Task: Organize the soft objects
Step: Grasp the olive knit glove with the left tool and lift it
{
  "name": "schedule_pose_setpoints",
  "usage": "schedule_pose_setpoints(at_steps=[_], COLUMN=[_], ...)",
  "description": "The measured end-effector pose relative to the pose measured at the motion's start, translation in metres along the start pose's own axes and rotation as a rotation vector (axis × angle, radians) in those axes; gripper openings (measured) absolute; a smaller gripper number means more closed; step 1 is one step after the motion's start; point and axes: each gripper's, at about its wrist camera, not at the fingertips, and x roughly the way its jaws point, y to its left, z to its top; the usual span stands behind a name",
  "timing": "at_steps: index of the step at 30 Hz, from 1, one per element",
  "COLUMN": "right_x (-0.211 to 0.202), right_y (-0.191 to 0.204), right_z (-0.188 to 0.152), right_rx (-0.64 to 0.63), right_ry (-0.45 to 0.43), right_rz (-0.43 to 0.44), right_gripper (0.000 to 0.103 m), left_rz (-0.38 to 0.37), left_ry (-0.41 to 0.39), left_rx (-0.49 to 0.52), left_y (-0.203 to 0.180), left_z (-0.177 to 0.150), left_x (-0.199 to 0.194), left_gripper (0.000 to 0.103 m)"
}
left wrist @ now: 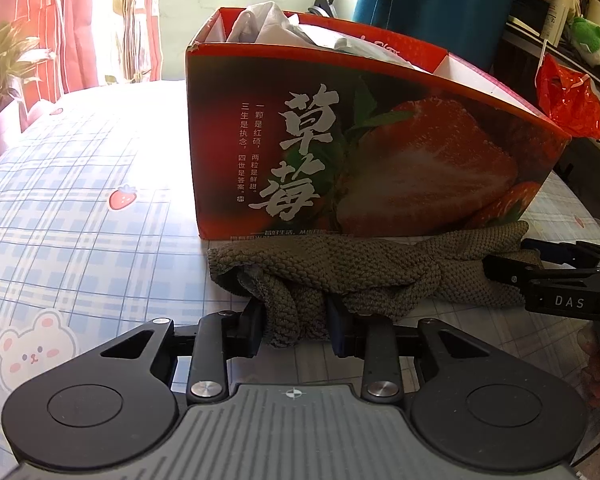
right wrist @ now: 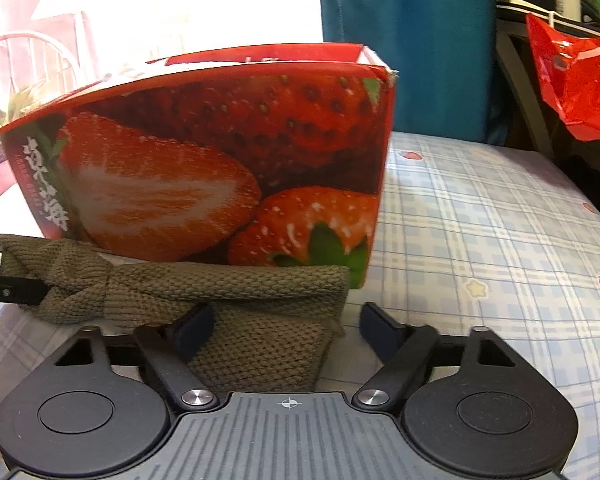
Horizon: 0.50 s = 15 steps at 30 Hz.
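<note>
The left gripper points forward and downward, its two fingers drawn close together and pinching a bunched fold of the knitted cloth between the pads. The right gripper also tilts downward, its jaws standing apart; its left finger rests on the cloth while its right finger stands clear of the cloth's edge. In the left wrist view, fingers of a hand grip the right gripper's handle at the far right.
</note>
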Motion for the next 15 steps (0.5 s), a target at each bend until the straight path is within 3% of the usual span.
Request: schedule_pose_setpoints(at_steps=[4,6,11,15], right_x=[-0.002,-0.003,-0.011,-0.028], right_y=[0.004,0.004,0.012,0.010], right_z=[0.005,0.007,0.012,0.021], right_rx=[0.002,0.000,-0.039,-0.045], right_ry=[0.013,0.024,0.041,0.010], right_rz=[0.028,0.063,0.110,0.135], right_gripper=[0.054,0.036,0.013,0.012], left_rz=[-0.007,-0.009,-0.029,-0.056], left_ry=[-0.005,-0.003,0.005,-0.035], left_rx=[-0.008,-0.009,-0.042,-0.058], left_y=[0.002,0.003,0.012,0.018], left_z=[-0.002,-0.002,0.001,0.002], left_x=[-0.003,-0.003,-0.004,-0.017], left_gripper=[0.034,0.034,0.029,0.026])
